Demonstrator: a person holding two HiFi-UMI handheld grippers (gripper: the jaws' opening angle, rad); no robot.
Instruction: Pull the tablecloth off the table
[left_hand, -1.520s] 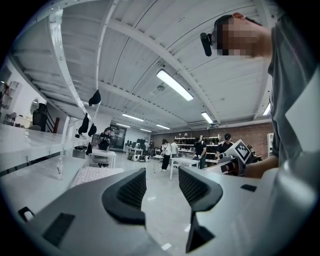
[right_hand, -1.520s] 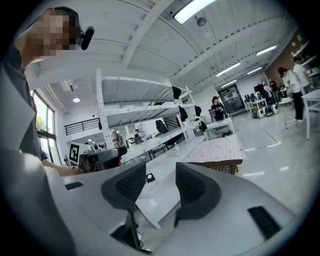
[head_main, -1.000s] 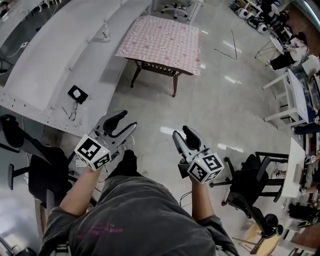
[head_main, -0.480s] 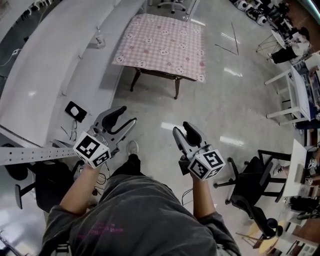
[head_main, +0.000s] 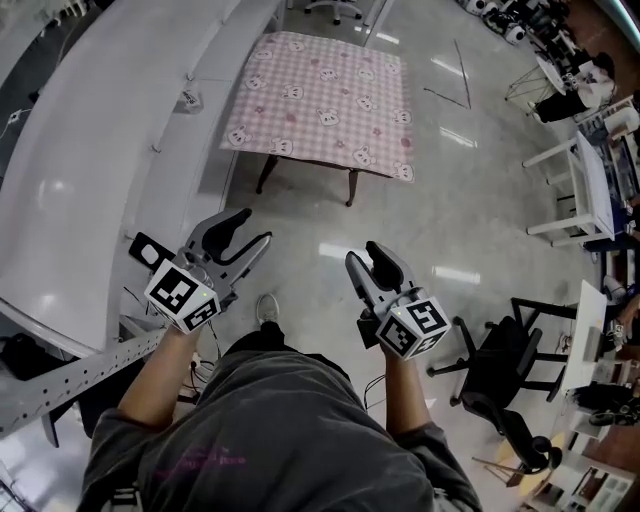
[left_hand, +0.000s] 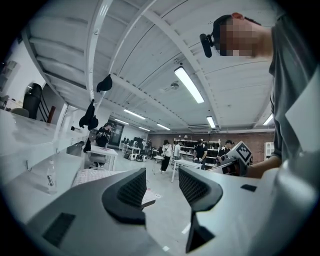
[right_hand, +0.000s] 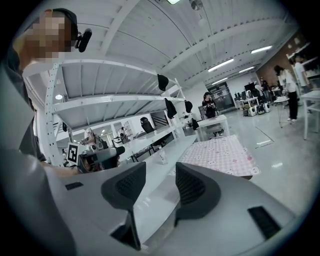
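Pink bunny-print tablecloth (head_main: 325, 100) spread flat on small surface (head_main: 350, 188), edges hanging. So not off, pull looks all left to do. Left claw (head_main: 250, 228), right claw (head_main: 365, 257) both gaping, holding nothing, well apart from cloth.

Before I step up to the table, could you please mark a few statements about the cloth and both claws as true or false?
1. The pink checked tablecloth lies spread over the table. True.
2. The left claw is shut on the cloth's edge. False: its jaws are apart with nothing between them, and it is well short of the table.
3. The right claw is open and empty. True.
4. In the head view the long white bench runs along the right of the table. False: it runs along the table's left.
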